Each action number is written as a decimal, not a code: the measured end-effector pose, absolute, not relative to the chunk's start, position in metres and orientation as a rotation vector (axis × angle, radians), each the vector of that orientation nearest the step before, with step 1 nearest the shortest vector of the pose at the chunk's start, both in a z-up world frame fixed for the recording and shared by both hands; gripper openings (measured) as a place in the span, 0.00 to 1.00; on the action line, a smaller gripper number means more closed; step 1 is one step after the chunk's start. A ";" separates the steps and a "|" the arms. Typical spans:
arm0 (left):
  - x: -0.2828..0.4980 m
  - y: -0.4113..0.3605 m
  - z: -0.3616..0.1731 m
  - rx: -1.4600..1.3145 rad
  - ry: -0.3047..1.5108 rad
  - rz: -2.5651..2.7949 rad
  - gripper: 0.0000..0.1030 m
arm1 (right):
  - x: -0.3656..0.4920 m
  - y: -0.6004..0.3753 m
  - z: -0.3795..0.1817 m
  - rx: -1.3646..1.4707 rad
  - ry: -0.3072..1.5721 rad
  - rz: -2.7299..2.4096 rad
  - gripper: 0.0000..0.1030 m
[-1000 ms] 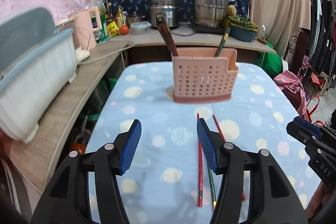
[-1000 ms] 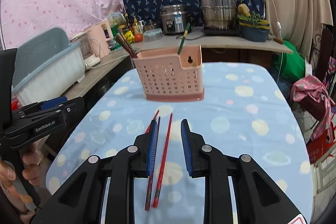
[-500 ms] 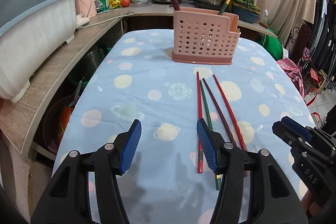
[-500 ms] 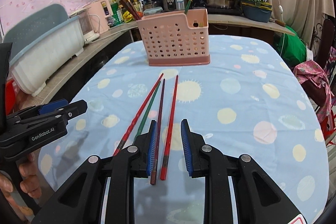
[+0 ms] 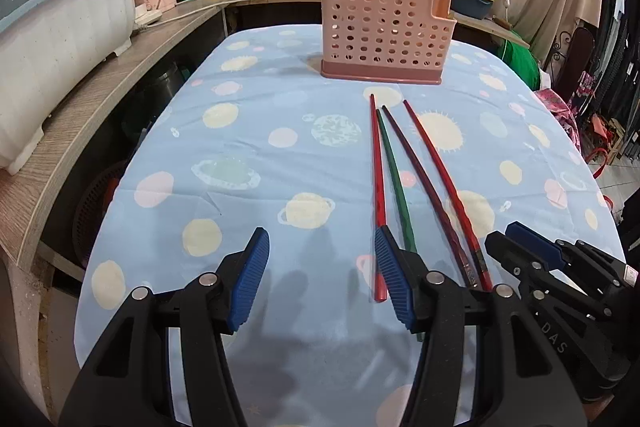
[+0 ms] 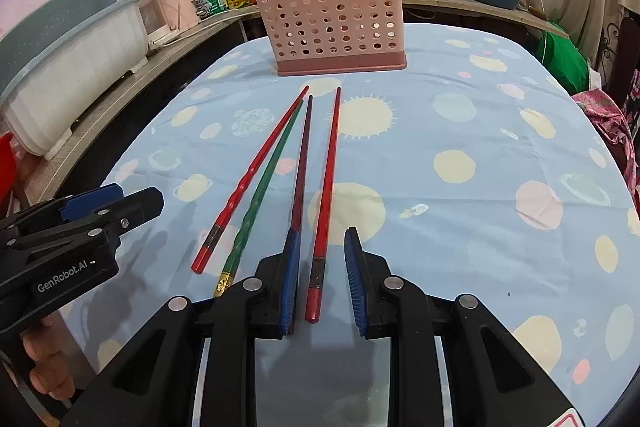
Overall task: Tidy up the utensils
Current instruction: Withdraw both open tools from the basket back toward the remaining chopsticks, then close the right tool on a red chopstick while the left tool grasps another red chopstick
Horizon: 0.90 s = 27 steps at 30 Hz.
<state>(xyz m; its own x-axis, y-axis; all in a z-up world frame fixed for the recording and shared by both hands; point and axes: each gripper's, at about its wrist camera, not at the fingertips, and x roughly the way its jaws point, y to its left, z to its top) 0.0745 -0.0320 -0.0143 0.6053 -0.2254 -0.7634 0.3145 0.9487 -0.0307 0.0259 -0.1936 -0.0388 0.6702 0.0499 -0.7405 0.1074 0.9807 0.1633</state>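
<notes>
Right tool (image 6: 320, 269), narrowly open, straddles one red chopstick (image 6: 326, 187) among four slender ones.

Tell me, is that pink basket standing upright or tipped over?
Upright: the pink basket sits flat on its base on the tablecloth, with chopsticks poking out the top.

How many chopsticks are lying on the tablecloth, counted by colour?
Red chopsticks: 2, the left one and the right one
Green chopstick: 1
Dark maroon chopstick: 1
Total: 4, all lying loose on the tablecloth
</notes>
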 end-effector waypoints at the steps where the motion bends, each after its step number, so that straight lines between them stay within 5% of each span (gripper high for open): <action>1: 0.075 -0.032 -0.016 0.110 0.871 -0.314 0.51 | 0.026 -0.193 -0.041 0.200 0.841 -0.033 0.21; 27: 0.073 -0.037 -0.036 0.105 0.924 -0.332 0.51 | 0.017 -0.199 -0.060 0.201 0.856 -0.061 0.06</action>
